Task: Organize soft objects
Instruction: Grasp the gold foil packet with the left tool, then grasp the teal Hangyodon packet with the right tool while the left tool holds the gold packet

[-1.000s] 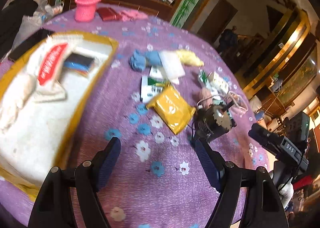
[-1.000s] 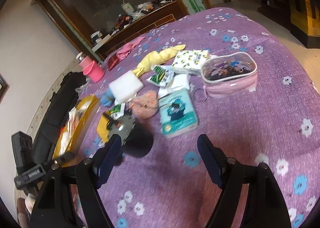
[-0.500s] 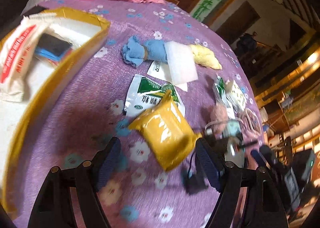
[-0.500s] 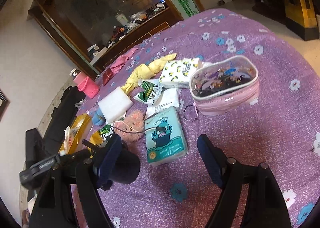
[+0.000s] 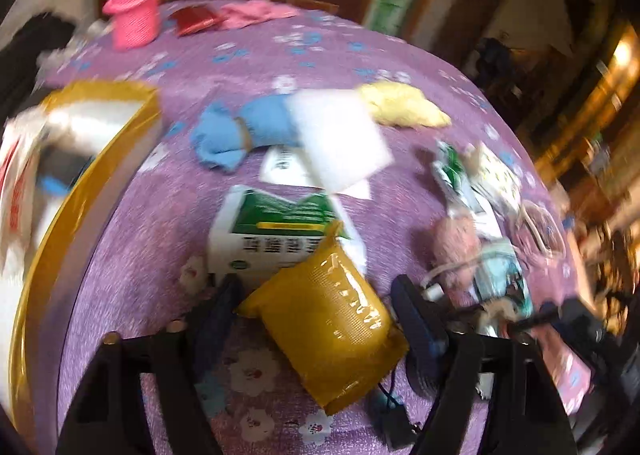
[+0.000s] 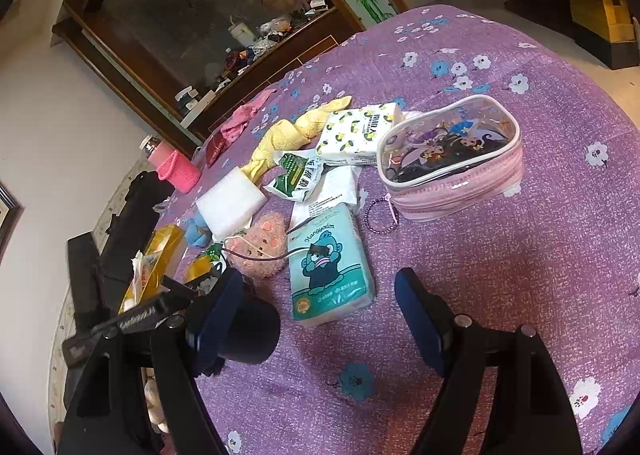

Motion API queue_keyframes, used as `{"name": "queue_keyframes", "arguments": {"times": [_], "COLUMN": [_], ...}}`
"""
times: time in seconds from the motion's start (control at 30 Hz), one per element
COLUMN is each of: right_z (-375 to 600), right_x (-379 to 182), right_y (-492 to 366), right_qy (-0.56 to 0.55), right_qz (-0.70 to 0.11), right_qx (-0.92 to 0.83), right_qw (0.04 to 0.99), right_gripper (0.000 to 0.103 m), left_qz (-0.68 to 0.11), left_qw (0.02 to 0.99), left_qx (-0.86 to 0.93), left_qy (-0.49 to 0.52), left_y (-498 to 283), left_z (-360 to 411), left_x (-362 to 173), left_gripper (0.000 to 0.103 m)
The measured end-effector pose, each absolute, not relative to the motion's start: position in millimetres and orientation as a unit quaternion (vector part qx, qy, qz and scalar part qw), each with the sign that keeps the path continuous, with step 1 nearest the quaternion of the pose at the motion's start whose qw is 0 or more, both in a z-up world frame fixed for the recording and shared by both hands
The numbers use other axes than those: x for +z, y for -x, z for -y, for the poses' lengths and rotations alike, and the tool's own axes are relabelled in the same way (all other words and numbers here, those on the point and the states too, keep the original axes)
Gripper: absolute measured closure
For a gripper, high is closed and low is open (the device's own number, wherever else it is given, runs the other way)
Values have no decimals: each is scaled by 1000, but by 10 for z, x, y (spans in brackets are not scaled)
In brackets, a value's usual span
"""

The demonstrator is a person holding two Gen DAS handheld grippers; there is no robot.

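Note:
My left gripper (image 5: 320, 319) is open, its fingers on either side of a yellow tissue pack (image 5: 326, 331) that lies on the purple flowered cloth. Behind it lie a green-and-white packet (image 5: 276, 235), a white sponge (image 5: 336, 139), a blue rolled towel (image 5: 232, 133), a yellow towel (image 5: 400, 109) and a pink plush (image 5: 456, 239). My right gripper (image 6: 316, 311) is open and empty, just short of a teal tissue pack (image 6: 328, 263). The pink plush (image 6: 264, 245) and white sponge (image 6: 230, 205) show there too.
A yellow-rimmed tray (image 5: 92, 183) with white packs stands at the left. A pink zip pouch (image 6: 452, 159), a lemon-print tissue pack (image 6: 356, 133), a pink cup (image 5: 134, 15) and a thin cable (image 6: 256, 251) lie on the cloth. The left gripper's body (image 6: 160, 307) is beside my right fingers.
My left gripper has moved forward and down until the yellow tissue pack sits between its open fingers. My right gripper has drifted closer to the teal tissue pack.

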State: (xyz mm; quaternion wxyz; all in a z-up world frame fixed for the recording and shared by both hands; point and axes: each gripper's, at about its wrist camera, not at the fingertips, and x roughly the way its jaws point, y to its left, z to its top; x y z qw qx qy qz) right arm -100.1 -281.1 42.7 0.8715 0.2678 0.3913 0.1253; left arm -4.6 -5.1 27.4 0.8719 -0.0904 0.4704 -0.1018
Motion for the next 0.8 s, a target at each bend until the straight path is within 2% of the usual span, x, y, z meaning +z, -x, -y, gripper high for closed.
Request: {"name": "queue_keyframes", "arguments": {"times": [0.13,0.47,0.67,0.8], "right_z": [2828,2884,2425,2286], "right_x": [403,404,484,384], "right_y": [996,1021,1006,813], "right_qy": [-272,-280,-95,-39], "right_qz": [-394,-403,-464,-490], "right_qx": [122,120,106,90], "right_qw": [870,863,874,866], "right_gripper": [26,26,26,26], "left_qz": [-457,-426,-409,-413], "left_qw": [878,876,880,876], "left_qx": [-129,-180,-198,-205], "left_qy": [63,139,135,139], "left_y": [133,528,697,703], "left_z": [100,-313,-394,-395], "left_x": [331,658,745,701], "left_gripper": [45,45,45,45]}}
